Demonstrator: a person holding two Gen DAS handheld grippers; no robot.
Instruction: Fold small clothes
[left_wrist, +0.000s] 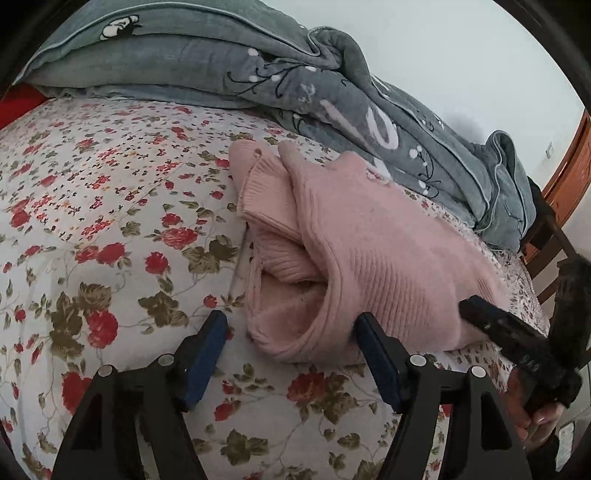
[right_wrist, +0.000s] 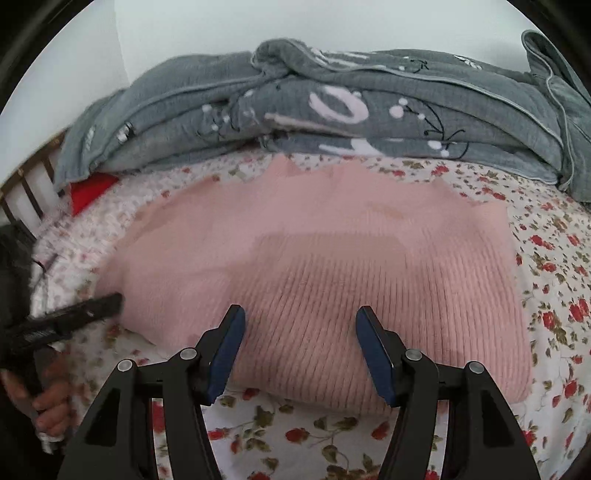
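Lying folded on the floral sheet (right_wrist: 554, 280), the ribbed pink sweater (right_wrist: 332, 266) sits between both grippers' parted fingers (left_wrist: 376, 354).

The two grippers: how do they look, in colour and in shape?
Both look alike. The left gripper and the right gripper have black angular frames with silver round bolts at the joints. Each finger ends in a flat dark blue pad. No cables or markings show clearly.

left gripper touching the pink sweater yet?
Cannot tell. In the left wrist view the open left gripper straddles the pink sweater; its right finger overlaps the hem, with neither contact nor gap plain.
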